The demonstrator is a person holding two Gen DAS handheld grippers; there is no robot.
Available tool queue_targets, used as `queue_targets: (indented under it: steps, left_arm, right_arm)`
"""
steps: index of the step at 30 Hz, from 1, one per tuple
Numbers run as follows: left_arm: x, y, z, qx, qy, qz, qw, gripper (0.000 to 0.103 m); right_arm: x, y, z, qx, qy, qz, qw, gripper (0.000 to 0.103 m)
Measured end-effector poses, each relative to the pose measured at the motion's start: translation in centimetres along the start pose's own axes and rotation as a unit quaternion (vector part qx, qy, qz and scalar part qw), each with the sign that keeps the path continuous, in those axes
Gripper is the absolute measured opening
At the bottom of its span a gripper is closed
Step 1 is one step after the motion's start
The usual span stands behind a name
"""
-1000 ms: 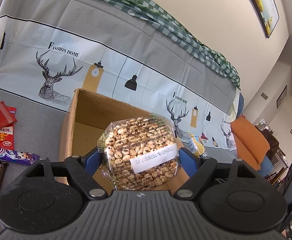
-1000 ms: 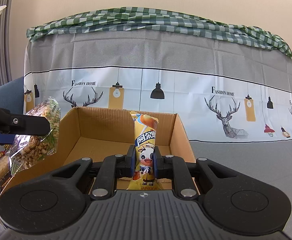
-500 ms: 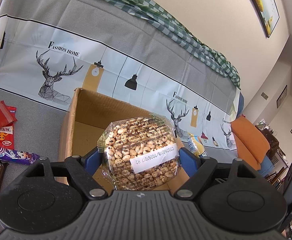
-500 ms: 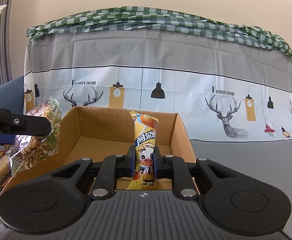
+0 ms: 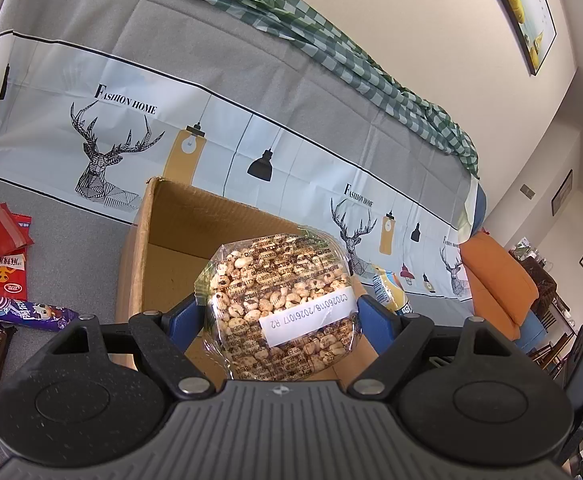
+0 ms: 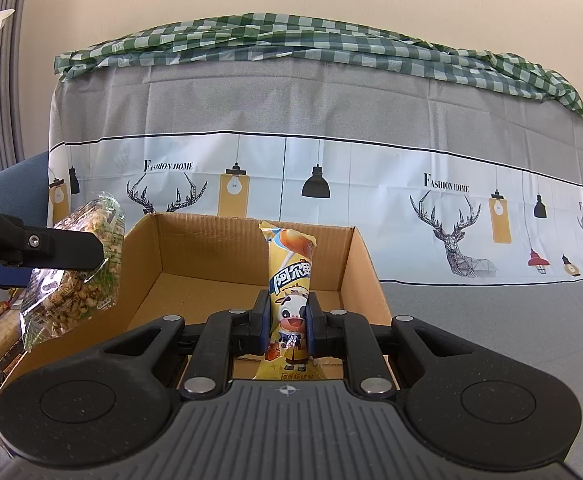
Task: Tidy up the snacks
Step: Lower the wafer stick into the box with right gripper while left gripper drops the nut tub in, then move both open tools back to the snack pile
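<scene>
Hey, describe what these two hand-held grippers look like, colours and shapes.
Both look alike. The left hand-held gripper and the right hand-held gripper each have a ribbed dark grey body with a small crosshair mark, two speckled black round discs at the sides, black linkage arms with silver pivot pins, and blue fingers. No cables, hands or sleeves show.

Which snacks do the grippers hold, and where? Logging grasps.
Left gripper: puffed-grain bag, by its sides. Right gripper: yellow cow-print packet, near its lower end.

The cardboard box (image 5: 163, 248) sits before the draped cloth (image 5: 251, 92) (loose snack packets (image 5: 5, 272) lie to its left).
</scene>
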State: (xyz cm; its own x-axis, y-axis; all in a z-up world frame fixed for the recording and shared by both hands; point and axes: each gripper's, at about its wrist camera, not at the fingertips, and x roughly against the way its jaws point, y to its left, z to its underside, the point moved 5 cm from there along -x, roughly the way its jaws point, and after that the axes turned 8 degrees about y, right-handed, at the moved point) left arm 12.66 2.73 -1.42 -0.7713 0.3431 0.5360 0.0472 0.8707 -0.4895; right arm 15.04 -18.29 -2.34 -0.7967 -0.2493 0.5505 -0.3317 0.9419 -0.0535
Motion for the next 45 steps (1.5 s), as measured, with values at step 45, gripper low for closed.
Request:
queue_targets:
  steps: [45]
  left_arm:
    - [2.9, 0.2, -0.3, -0.044, -0.005, 0.005, 0.9990, 0.051]
  right_arm:
    - [0.1, 1.3, -0.6, -0.027, -0.008, 0.013, 1.000, 0.050]
